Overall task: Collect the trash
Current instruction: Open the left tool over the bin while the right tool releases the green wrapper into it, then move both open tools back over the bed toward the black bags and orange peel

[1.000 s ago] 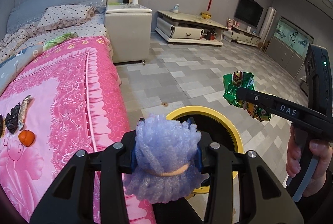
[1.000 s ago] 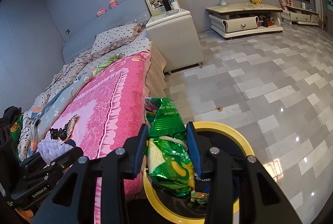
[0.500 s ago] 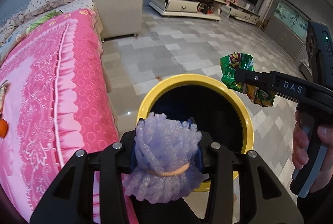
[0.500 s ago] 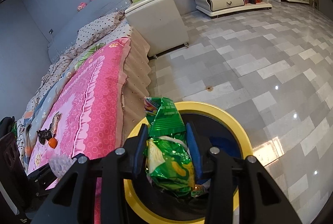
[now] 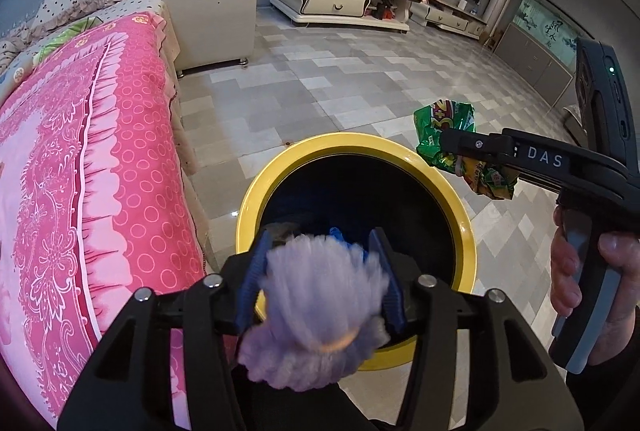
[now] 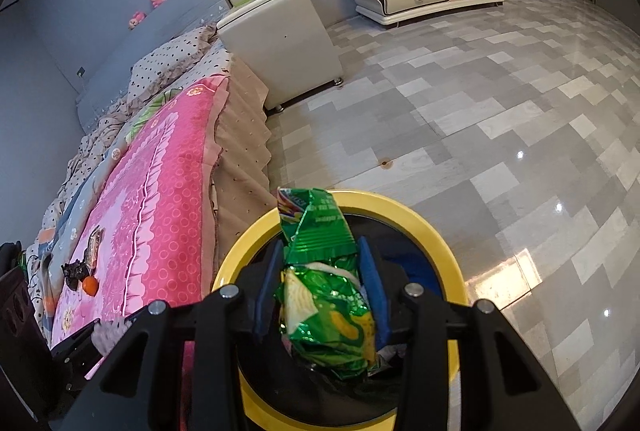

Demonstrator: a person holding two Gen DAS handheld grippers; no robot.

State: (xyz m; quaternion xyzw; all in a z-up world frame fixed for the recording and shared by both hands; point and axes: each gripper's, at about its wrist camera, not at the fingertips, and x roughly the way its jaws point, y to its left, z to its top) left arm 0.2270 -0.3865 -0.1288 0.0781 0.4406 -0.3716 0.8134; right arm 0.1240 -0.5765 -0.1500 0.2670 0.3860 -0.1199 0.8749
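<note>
My left gripper point(image 5: 322, 273) stands open over the yellow-rimmed bin point(image 5: 248, 207). The purple foam net point(image 5: 316, 315) between its jaws is blurred and slipping down, loose from the pads. My right gripper point(image 6: 320, 271) is open around a green snack wrapper point(image 6: 324, 283) above the bin point(image 6: 420, 219), with gaps showing beside the wrapper. In the left wrist view the right gripper point(image 5: 460, 155) and the wrapper point(image 5: 444, 123) hang over the bin's right rim. More trash point(image 6: 86, 263) and an orange point(image 6: 90, 285) lie on the pink bedspread point(image 6: 160, 191).
The bed point(image 5: 80, 151) runs along the left, touching the bin. A white nightstand point(image 5: 208, 7) stands past the bed's end. A low TV cabinet point(image 5: 340, 1) lines the far wall. Grey tiled floor point(image 6: 480, 111) spreads to the right.
Both grippers moved over the bin and tilted down. The left jaws opened and the foam net began dropping. The right jaws widened around the wrapper.
</note>
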